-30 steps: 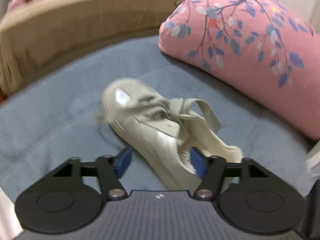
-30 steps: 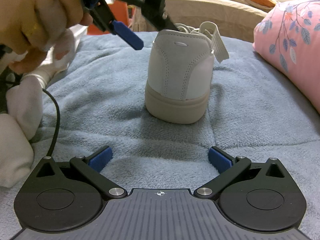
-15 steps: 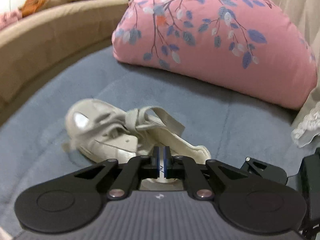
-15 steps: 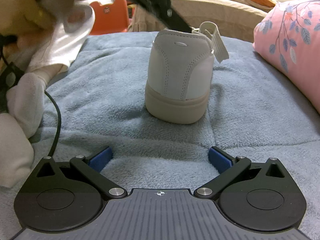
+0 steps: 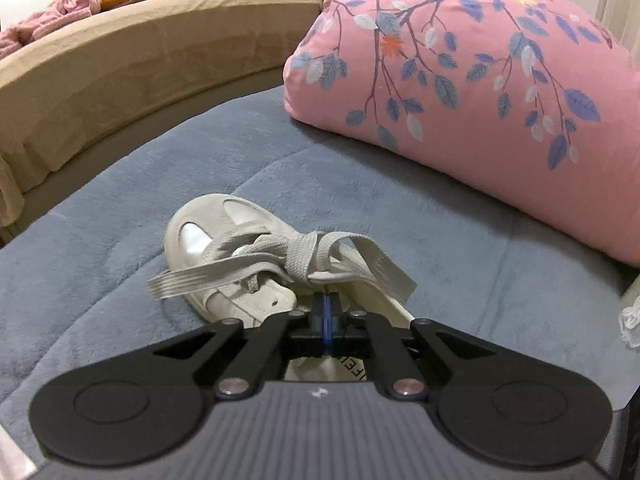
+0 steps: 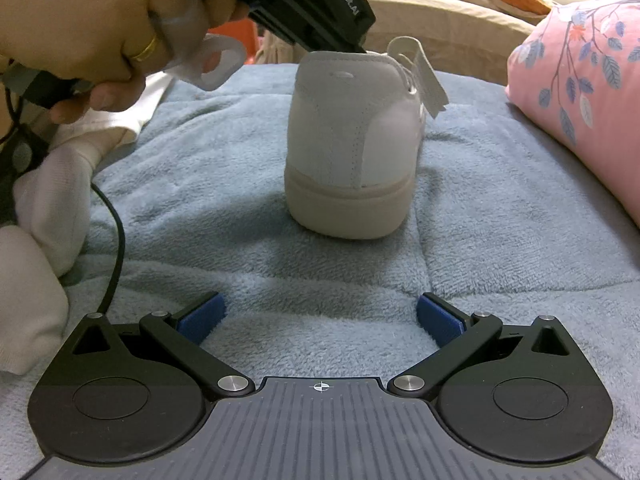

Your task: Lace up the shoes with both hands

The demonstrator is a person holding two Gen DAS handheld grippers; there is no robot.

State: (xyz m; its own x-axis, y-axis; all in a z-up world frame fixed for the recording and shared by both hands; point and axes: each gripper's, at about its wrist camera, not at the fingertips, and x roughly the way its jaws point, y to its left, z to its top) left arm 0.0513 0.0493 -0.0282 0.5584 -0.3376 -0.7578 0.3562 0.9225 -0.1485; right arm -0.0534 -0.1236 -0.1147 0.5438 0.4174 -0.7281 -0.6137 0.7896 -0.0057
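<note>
Left wrist view: the left hand-held gripper (image 5: 326,312) has its blue pads pressed together right at the shoe's (image 5: 224,248) opening, just below the crossing of the wide grey laces (image 5: 316,256). Whether a lace or the tongue is pinched between them cannot be told. The pale sneaker lies on a blue blanket (image 5: 120,208), toe pointing away, beside a pink floral pillow (image 5: 480,92); the lace ends splay loose to both sides, so the tying looks unfinished.

Right wrist view: the right hand-held gripper (image 6: 320,320) rests low on the blanket with its fingers wide apart, holding nothing, well behind the shoe's heel, probably waiting for a free lace end. A person's hand (image 6: 92,28) grips the left tool above the shoe.
</note>
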